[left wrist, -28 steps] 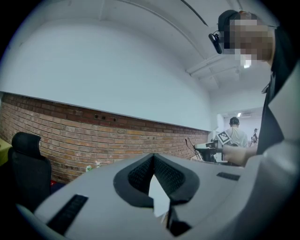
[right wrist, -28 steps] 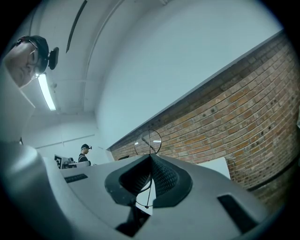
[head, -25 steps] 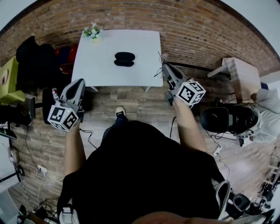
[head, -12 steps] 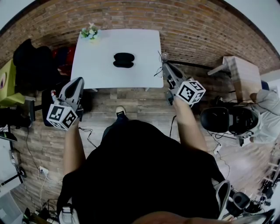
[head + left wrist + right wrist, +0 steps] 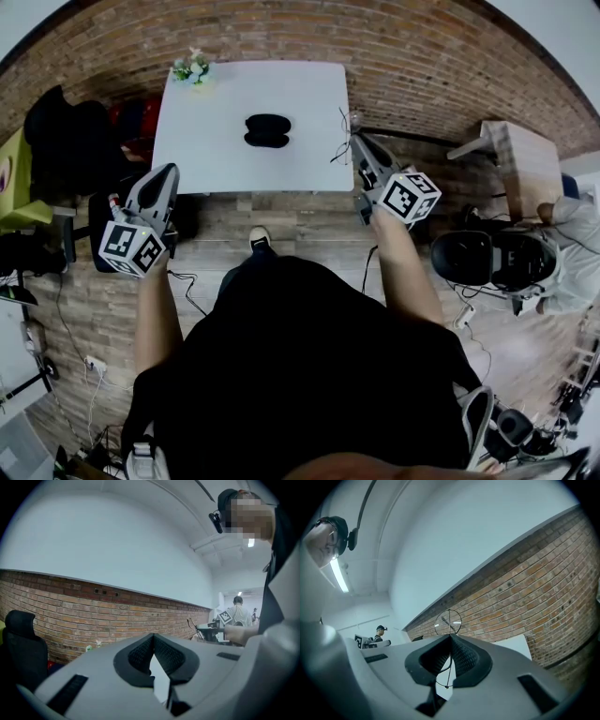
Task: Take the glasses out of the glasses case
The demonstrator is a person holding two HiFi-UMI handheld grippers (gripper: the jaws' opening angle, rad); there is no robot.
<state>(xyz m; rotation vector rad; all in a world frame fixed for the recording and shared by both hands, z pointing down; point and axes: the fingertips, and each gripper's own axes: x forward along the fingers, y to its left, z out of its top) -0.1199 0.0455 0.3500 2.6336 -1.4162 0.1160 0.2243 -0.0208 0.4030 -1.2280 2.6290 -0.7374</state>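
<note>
— Grippers first: found left gripper [image 5: 167,174] and right gripper [image 5: 357,142] pinched together on nothing, raised well short of white table [image 5: 309,103].
— Spotted glasses case [image 5: 266,129] closed, mid-table, untouched; glasses presumably inside, unseen.
— Risk: could shove the case away if arriving with jaws together; could scratch glasses by prying hard.
— Read no brand or label; only square markers [image 5: 409,199] on the grippers.

Even indoor light, heavy fisheye distortion
</note>
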